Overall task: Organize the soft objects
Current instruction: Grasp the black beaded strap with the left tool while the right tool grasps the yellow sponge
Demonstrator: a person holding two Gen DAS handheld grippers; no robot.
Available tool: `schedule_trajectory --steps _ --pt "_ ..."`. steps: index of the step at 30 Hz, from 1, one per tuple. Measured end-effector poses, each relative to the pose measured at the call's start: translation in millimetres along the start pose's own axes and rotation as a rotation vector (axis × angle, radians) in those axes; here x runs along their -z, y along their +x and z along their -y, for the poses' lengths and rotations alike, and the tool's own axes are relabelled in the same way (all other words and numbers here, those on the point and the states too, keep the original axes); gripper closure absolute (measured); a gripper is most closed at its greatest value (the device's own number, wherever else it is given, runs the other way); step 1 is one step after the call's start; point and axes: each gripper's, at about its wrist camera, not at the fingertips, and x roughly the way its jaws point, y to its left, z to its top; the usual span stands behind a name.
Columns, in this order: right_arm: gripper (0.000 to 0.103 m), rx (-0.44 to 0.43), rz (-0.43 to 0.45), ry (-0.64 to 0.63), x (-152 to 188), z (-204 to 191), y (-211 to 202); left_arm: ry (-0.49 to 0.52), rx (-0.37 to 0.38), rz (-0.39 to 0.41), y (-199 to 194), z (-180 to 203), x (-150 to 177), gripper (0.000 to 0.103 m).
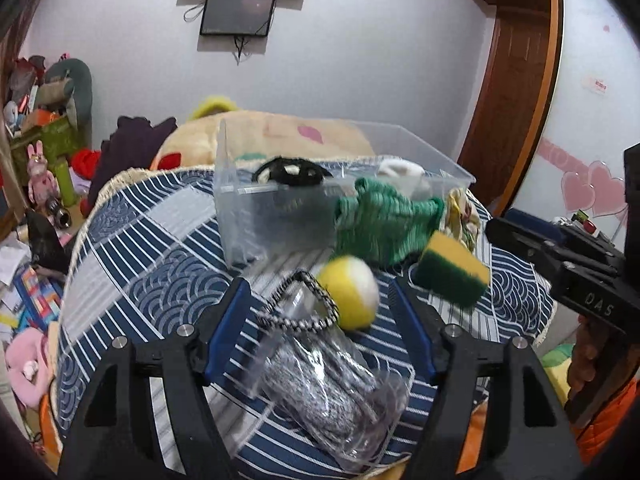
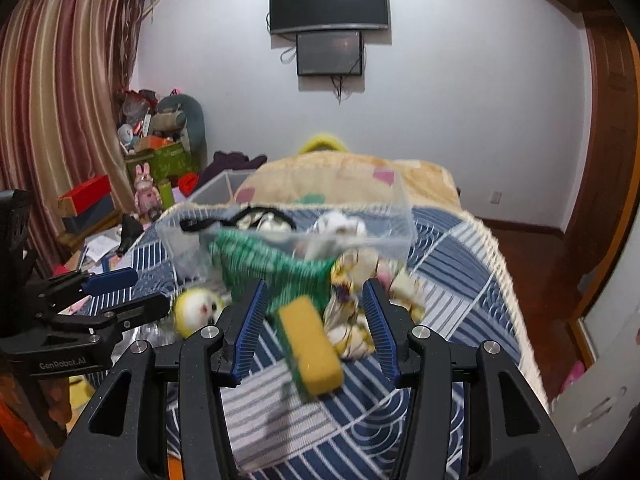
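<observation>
A clear plastic bin [image 1: 280, 208] [image 2: 396, 236] stands on the blue patterned cloth and holds a black-and-white soft item [image 1: 290, 172] and a white one [image 1: 402, 174]. In front lie a green knit cloth [image 1: 384, 226] [image 2: 280, 272], a yellow-green sponge [image 1: 452, 272] [image 2: 312, 350], a yellow-white plush ball [image 1: 352, 294] [image 2: 196, 310], a patterned fabric [image 2: 352, 320] and a grey item in a clear bag [image 1: 320, 384]. My left gripper [image 1: 320, 320] is open around the bag and its chain. My right gripper [image 2: 314, 326] is open around the sponge.
The cloth-covered surface [image 1: 152, 248] drops off at its left and right edges. A beige blanket [image 2: 348, 178] lies behind the bin. Toys and boxes clutter the floor at the left [image 2: 152, 184]. A wooden door [image 1: 508, 92] stands at the right.
</observation>
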Motion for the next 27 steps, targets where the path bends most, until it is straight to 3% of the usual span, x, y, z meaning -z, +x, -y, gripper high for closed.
schedule_trajectory --steps 3,8,14,22,27 --pt "0.057 -0.005 -0.026 0.013 7.6 1.5 4.0 0.016 0.010 0.005 -1.0 5.5 5.6 0.034" --pt "0.057 -0.033 -0.053 0.036 14.4 4.4 8.0 0.061 0.011 -0.008 1.0 12.1 11.6 0.051" --pt "0.057 -0.044 -0.086 0.041 21.3 2.5 15.6 0.024 0.009 -0.023 3.7 -1.5 15.5 0.056" --pt "0.057 -0.059 -0.104 0.038 22.1 -0.6 19.6 -0.032 0.029 -0.026 1.7 -17.2 19.9 0.073" --pt "0.073 -0.056 -0.109 0.022 22.5 -3.3 21.0 -0.046 0.035 -0.025 1.7 -20.3 19.9 0.084"
